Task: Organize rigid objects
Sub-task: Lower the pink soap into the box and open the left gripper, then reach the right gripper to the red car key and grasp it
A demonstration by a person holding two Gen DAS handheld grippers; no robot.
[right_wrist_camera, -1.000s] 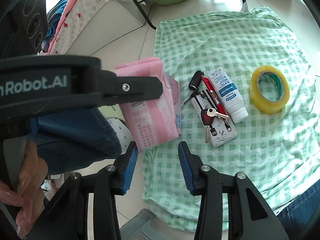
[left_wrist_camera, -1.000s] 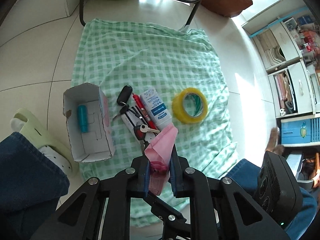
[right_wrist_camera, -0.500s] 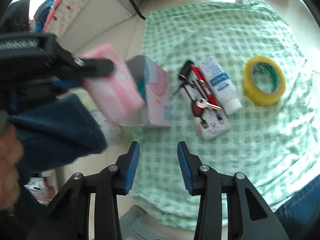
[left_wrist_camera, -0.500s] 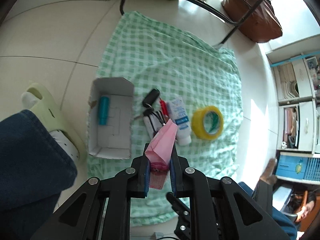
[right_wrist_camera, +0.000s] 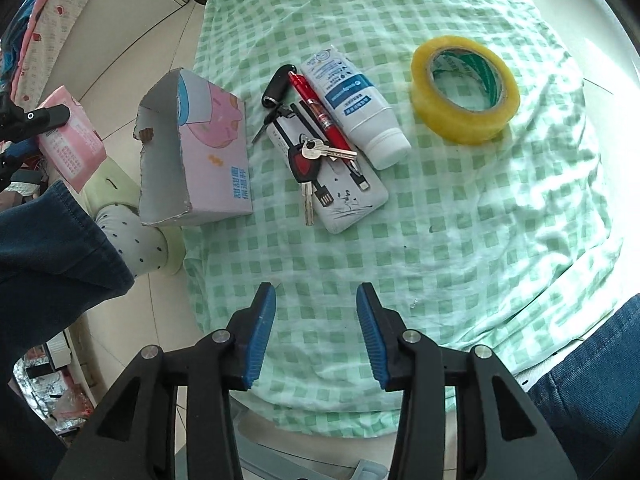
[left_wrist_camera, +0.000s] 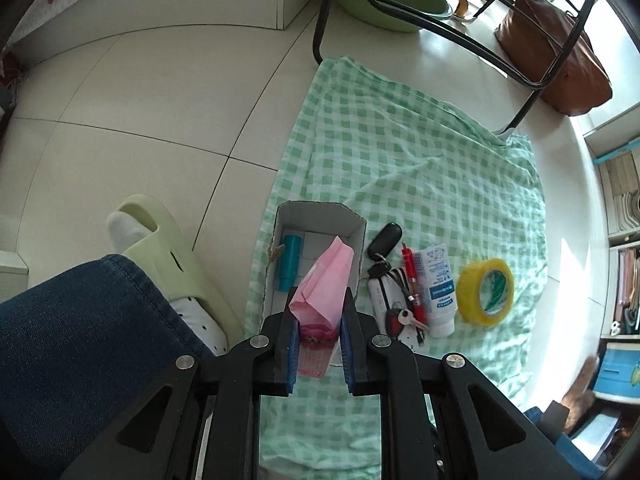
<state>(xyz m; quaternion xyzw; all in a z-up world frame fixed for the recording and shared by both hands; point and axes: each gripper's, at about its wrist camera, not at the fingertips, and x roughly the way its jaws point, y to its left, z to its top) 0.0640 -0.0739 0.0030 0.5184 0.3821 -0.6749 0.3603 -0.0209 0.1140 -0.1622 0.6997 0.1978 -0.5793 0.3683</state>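
My left gripper points down over the near end of an open cardboard box. It grips a pink tissue pack, and its jaws are opening slightly. A teal tube lies inside the box. My right gripper hovers over the green checked cloth; its jaws are opening with nothing between them. Beyond it lie a power bank, keys, a red pen, a white tube, a black key fob and a yellow tape roll. The box stands to their left.
A person's jeans leg and a foot in a pale green slipper rest just left of the box. Black chair legs, a green basin and a brown bag stand beyond the cloth's far edge. Shelves line the right side.
My left gripper has carried the pink pack leftward, from above the keys to above the box. My right gripper has sunk closer to the cloth.
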